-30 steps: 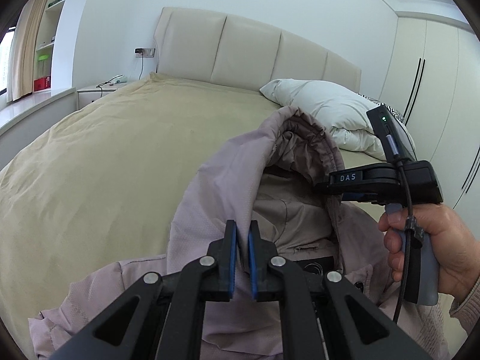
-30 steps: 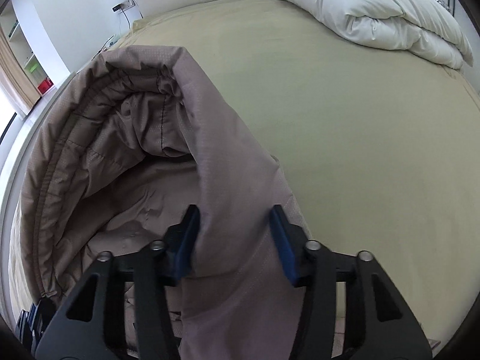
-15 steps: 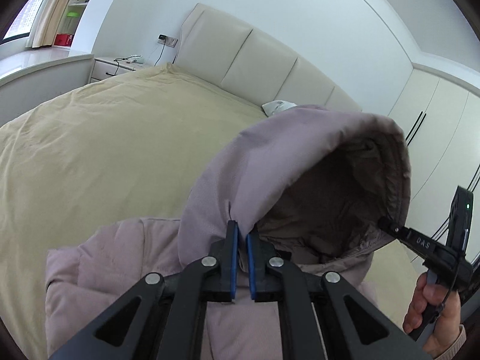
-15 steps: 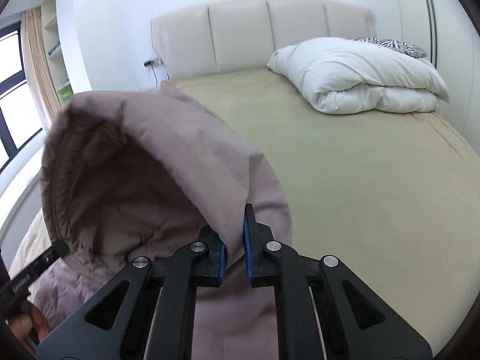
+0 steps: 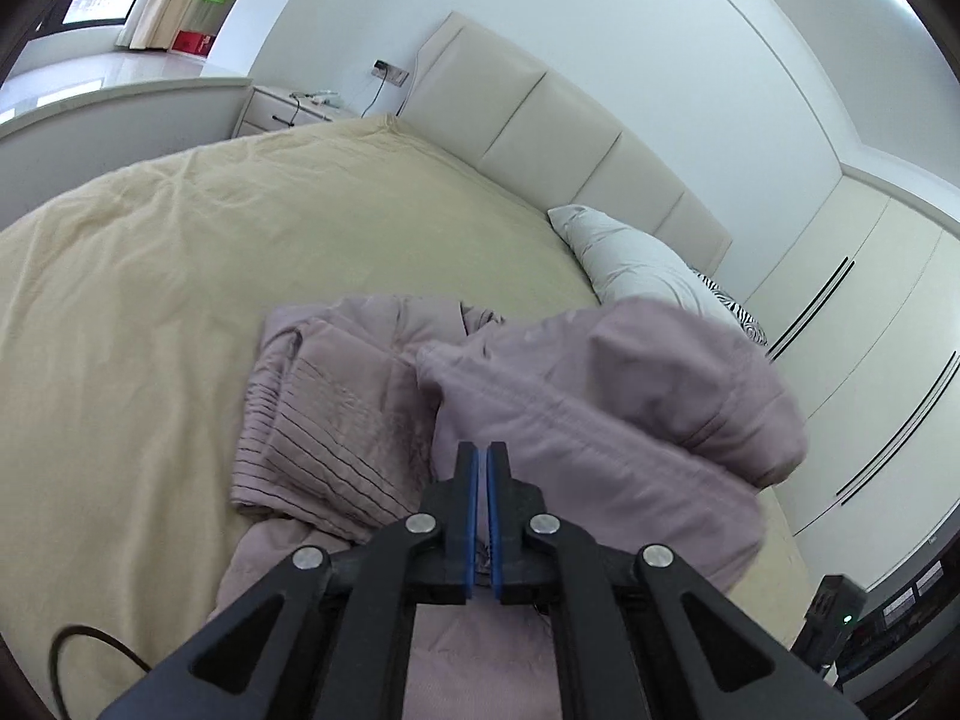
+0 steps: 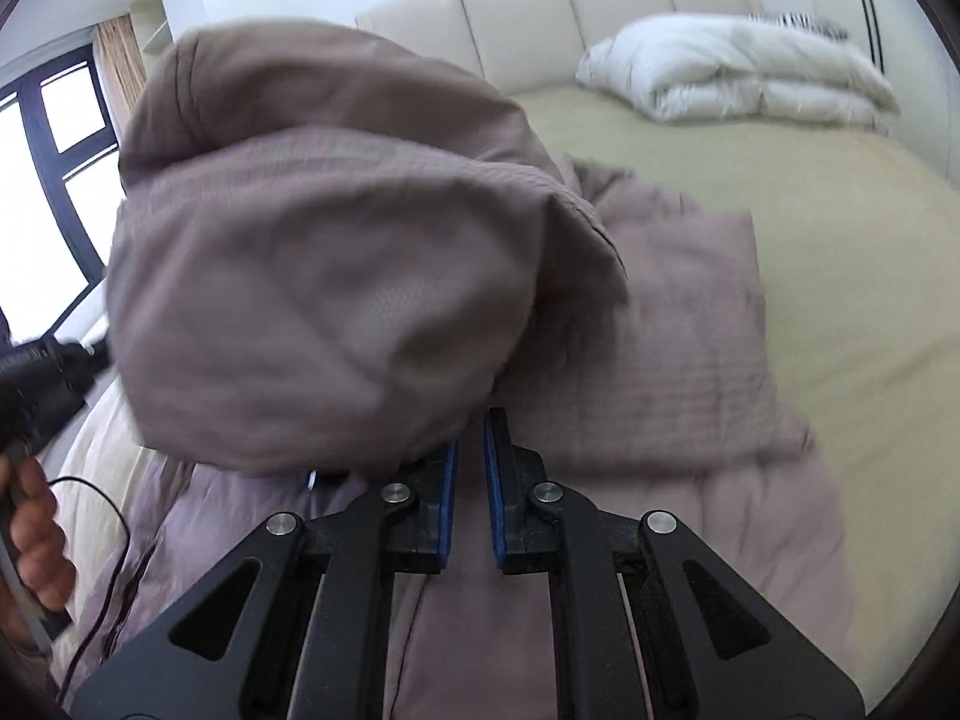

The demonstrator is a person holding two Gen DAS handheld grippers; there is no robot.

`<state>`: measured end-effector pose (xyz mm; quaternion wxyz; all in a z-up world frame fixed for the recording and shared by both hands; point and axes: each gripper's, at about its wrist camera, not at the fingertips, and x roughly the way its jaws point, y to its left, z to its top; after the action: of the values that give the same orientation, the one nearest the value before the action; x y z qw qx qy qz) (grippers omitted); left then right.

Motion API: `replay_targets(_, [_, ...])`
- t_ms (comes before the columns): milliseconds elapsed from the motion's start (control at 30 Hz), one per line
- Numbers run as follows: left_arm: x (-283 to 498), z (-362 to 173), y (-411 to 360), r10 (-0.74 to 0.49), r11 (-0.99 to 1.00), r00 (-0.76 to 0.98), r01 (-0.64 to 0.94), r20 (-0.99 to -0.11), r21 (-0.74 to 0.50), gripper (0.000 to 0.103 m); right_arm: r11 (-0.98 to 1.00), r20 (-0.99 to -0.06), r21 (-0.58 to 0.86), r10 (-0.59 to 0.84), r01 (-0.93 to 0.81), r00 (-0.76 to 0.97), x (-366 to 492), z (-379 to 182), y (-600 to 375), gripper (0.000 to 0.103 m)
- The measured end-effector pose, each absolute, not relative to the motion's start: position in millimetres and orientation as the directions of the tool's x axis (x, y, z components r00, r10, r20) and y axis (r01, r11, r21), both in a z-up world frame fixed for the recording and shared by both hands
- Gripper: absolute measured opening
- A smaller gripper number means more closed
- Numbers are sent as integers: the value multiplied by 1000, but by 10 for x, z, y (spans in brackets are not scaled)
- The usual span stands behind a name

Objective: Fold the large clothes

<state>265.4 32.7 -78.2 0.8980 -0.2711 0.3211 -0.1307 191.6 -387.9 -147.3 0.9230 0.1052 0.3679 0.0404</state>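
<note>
Currently, step in hand: judged to be folding the hood down over the body of the jacket [image 5: 360,414], both grippers carrying it together.
Jacket, place: mauve padded jacket lies on the bed [image 5: 150,300], centre to lower half of both views; a quilted, ribbed panel sits left of centre in the left wrist view.
Hood [image 6: 312,252]: lifted clear of the bedding, bulging, fills the upper left of the right wrist view; blurred, so its rim is hard to read.
Left gripper [image 5: 482,480]: fingers closed, blue pads all but touching, pinching a thin edge of the jacket's fabric at lower centre.
Right gripper [image 6: 470,468]: fingers nearly closed, a narrow gap between the pads, clamped on the hood's lower edge.
Other hand: a person's hand [image 6: 36,528] on the left gripper's handle shows at the lower left edge of the right wrist view.
Surroundings: white duvet [image 6: 738,78] folded at the upper right, well apart from the jacket; headboard [image 5: 540,120] behind.
Doing it well: keep both pinches level so the hood comes down flat, not twisted; lay it centred on the jacket's body; keep tension between the grippers to avoid a lump.
Risk: padding is springy; the hood may puff back up once let go, so press it flat before opening.
</note>
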Motion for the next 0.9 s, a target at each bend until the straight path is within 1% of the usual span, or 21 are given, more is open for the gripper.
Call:
replay_targets(67, [2619, -574, 357, -405, 834, 770, 90, -493, -545, 2, 969, -693, 242, 137, 50, 708, 1815, -1530, -3999, 9])
replay_targets(133, [2649, -375, 295, -421, 849, 771, 148, -478, -508, 8, 957, -706, 265, 110, 117, 700, 1721, -1499, -4146, 9])
replay_targets(200, [2711, -186, 200, -442, 855, 771, 209, -458, -474, 22, 941, -689, 298, 93, 164, 719, 1658, -1391, -4300, 9])
replay_targets(233, [2773, -96, 91, -454, 860, 768, 246, -452, -446, 25, 930, -669, 330, 112, 159, 735, 1646, -1308, -4322, 9])
replay_targets(267, [2815, -33, -32, -464, 865, 764, 283, -448, -414, 34, 921, -649, 359, 131, 151, 749, 1637, -1211, -4307, 9])
replay_targets(300, [2877, 6, -187, -475, 869, 751, 320, -458, -378, 48, 915, -631, 379, 145, 139, 762, 1533, -1118, -4252, 9])
replay_targets(333, [2995, 4, -352, -489, 869, 723, 357, -487, -344, 50, 911, -608, 396, 165, 116, 776, 1589, -1019, -4250, 9])
replay_targets(367, [3100, -30, -485, -490, 871, 706, 373, -511, -320, 50, 912, -590, 401, 182, 90, 787, 1683, -937, -4248, 9])
replay_targets(433, [3258, -171, -723, -453, 891, 690, 377, -565, -253, 50, 928, -567, 370, 180, 54, 804, 1871, -771, -4178, 10])
replay_targets(500, [3384, -377, -805, -418, 906, 678, 354, -604, -231, 50, 937, -557, 348, 187, 23, 809, 2154, -679, -4093, 10])
replay_targets(567, [3501, -652, -786, -409, 912, 648, 312, -643, -265, 50, 944, -587, 330, 205, 0, 783, 2381, -745, -4013, 10])
replay_targets(633, [3579, -961, -759, -432, 902, 599, 281, -674, -328, 50, 950, -642, 312, 218, -10, 735, 2615, -884, -3898, 10])
replay_targets(700, [3584, -1242, -783, -450, 892, 565, 253, -692, -374, 50, 953, -708, 302, 217, 10, 672, 2842, -1138, -3869, 10])
replay_targets(767, [3545, -1415, -870, -448, 893, 560, 243, -698, -378, 50, 961, -762, 270, 181, 52, 621, 2987, -1426, -3897, 10])
replay_targets(833, [3511, -1474, -949, -455, 889, 563, 235, -691, -394, 50, 957, -768, 282, 186, 63, 613, 3055, -1592, -4004, 9])
replay_targets(867, [3520, -1489, -968, -465, 882, 560, 228, -686, -412, 50, 956, -767, 287, 187, 67, 613, 3072, -1627, -4062, 7])
replay_targets(900, [3523, -1507, -991, -473, 877, 558, 219, -682, -428, 50, 959, -773, 274, 172, 77, 611, 3104, -1660, -4113, 3])
